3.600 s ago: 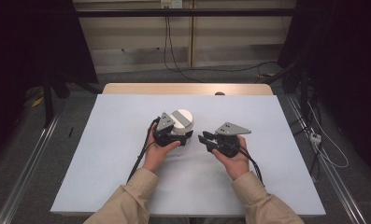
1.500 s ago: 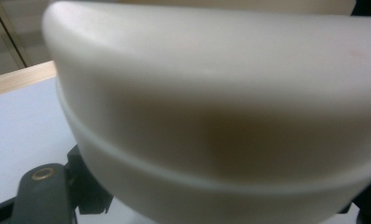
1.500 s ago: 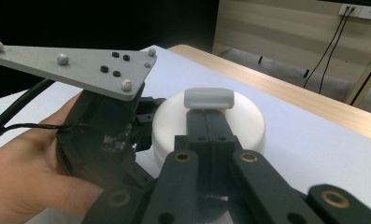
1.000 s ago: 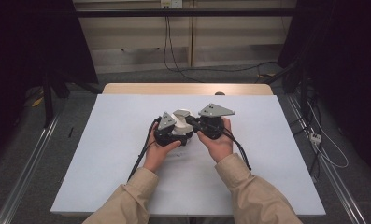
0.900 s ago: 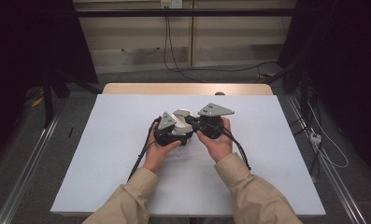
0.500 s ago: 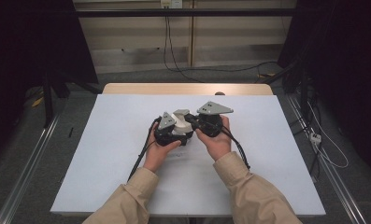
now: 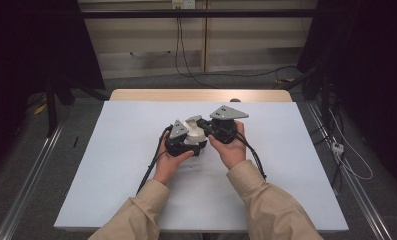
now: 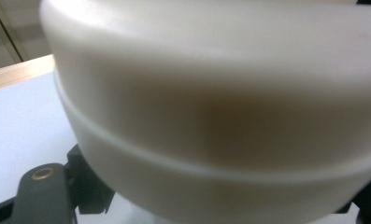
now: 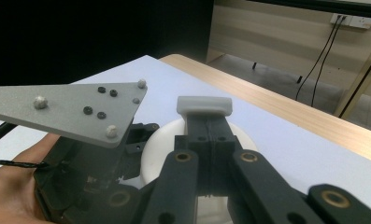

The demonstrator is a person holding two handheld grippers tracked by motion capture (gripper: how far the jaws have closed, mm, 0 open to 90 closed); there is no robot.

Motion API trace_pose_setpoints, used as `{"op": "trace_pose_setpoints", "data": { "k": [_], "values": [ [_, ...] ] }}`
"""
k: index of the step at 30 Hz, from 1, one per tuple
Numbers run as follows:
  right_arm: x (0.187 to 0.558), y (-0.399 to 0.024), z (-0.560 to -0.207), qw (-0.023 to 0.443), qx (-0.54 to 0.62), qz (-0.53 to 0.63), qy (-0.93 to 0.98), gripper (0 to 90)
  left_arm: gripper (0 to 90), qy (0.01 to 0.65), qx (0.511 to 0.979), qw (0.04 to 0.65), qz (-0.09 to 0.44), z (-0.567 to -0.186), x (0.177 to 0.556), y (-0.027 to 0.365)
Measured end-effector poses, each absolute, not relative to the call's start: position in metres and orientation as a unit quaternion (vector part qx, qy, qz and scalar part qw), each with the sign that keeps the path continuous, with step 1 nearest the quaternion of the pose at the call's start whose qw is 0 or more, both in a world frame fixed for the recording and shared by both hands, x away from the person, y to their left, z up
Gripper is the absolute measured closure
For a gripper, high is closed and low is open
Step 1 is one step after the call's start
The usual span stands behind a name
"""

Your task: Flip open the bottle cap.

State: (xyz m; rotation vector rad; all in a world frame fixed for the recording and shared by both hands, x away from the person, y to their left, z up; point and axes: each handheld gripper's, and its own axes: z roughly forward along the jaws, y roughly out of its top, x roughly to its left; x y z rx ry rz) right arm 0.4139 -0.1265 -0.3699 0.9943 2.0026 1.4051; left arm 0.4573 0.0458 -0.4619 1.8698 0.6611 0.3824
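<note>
The left gripper [image 7: 186,141] grasps a white round container [image 7: 196,134] at mid-table. The right gripper [image 7: 206,131], apart seconds ago, has closed in and now pinches a small white piece [image 9: 204,104] above it, perhaps the cap.

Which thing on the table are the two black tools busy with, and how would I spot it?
Look to the middle of the white table, where both hands meet. Between the left gripper and right gripper sits a round cream container, the one pale, smooth thing among black parts.
</note>
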Motion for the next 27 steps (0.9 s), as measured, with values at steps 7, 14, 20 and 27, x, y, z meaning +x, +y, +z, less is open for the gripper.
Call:
{"op": "trace_pose_setpoints", "data": {
  "k": [7, 14, 20, 27],
  "values": [
    [0.418, -0.125, -0.369, 0.248, 0.364, 0.514, 0.735, 90.0, 18.6, 0.277, 0.785, 0.531, 0.161, -0.462, 0.457, 0.046],
    [0.420, -0.122, -0.368, 0.252, 0.361, 0.513, 0.737, 90.0, 18.6, 0.277, 0.785, 0.530, 0.160, -0.462, 0.457, 0.046],
    [0.423, -0.119, -0.366, 0.258, 0.359, 0.512, 0.736, 90.0, 18.6, 0.277, 0.785, 0.530, 0.161, -0.462, 0.457, 0.046],
    [0.425, -0.117, -0.364, 0.259, 0.357, 0.512, 0.737, 90.0, 18.6, 0.278, 0.785, 0.530, 0.159, -0.462, 0.457, 0.045]
  ]
}}
